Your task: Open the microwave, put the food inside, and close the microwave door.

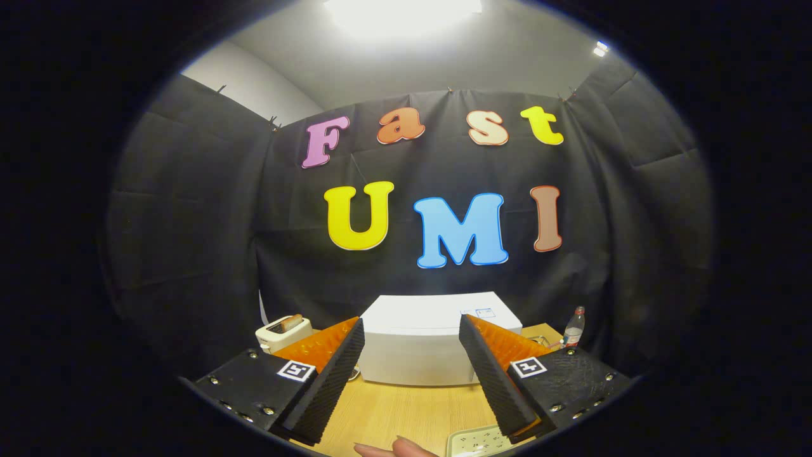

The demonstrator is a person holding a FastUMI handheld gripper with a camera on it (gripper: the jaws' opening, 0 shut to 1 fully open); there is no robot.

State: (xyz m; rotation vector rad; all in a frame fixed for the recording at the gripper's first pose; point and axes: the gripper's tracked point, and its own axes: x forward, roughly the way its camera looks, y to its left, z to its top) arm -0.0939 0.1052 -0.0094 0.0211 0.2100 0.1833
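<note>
Gripper [412,355] fingers spread apart, holding nothing; microwave [431,343] beyond them on table [393,412], apparently shut; food not identifiable; scene fits before opening or after closing; toaster [283,331] left of microwave.

Toaster [283,332] with a slice in its slot sits on the wooden table [406,406]. Plastic bottle [573,327] stands at the table's far right corner.

White microwave [431,343] sits shut on wooden table [393,412].
</note>
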